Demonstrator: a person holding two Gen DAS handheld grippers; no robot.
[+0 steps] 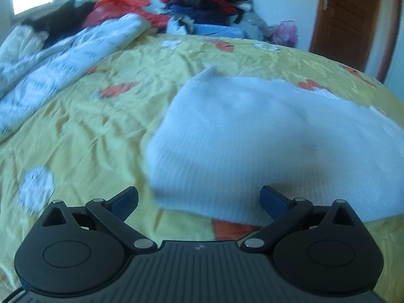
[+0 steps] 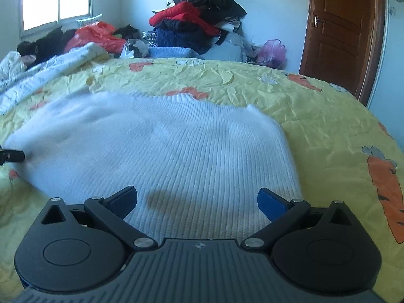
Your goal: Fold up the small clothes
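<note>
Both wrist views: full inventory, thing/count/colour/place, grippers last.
White ribbed knit garment: 1, white, flat on the bed ahead of both grippers.
Yellow carrot-print bedsheet: 1, yellow with orange, covering the bed.
White printed quilt: 1, white, bunched at far left.
Pile of clothes: 1, red, black, navy, against the far wall.
Orange plastic bag: 1, by the window.
Pink plastic bag: 1, near the door.
Brown wooden door: 1, right, closed.
Window: 1, far left.
Left gripper: open, empty.
Right gripper: open, empty.

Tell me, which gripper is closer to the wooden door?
Right. The right gripper hovers over the white ribbed knit sweater on the side toward the brown wooden door; the left gripper sits at the sweater's opposite, left edge, farther away.
</note>
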